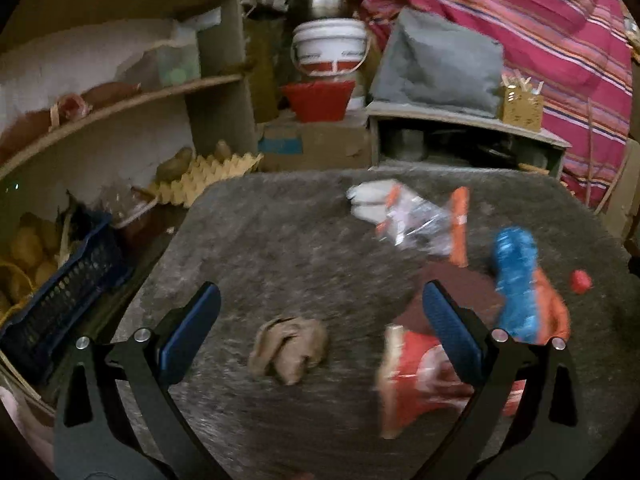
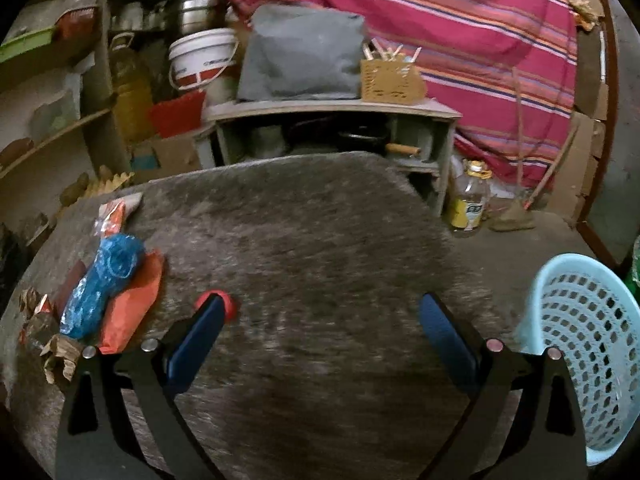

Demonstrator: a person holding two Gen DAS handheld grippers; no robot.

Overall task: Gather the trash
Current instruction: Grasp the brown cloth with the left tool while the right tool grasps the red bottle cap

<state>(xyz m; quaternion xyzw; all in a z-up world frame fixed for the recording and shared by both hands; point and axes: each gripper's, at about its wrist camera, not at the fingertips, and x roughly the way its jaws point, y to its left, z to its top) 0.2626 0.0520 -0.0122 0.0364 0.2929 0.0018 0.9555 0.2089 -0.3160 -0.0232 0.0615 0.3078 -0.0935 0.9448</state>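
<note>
Looking from left to right, the left gripper (image 1: 320,300) hangs over the grey table (image 1: 280,240) with its fingers wide apart, holding nothing. A brown crumpled paper (image 1: 289,349) lies between them. Next come a red wrapper (image 1: 416,384), a clear wrapper (image 1: 412,220), a blue bag (image 1: 514,280) and a red cap (image 1: 581,281). The right gripper (image 2: 322,312) is spread apart and empty too. The light blue basket (image 2: 592,344) waits on the far right, and no trash shows inside it. I think nearly all the job is left.

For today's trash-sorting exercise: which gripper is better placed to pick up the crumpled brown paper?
Left. The left gripper hangs open with the crumpled brown paper between its jaws; the right gripper has only bare table ahead.
</note>
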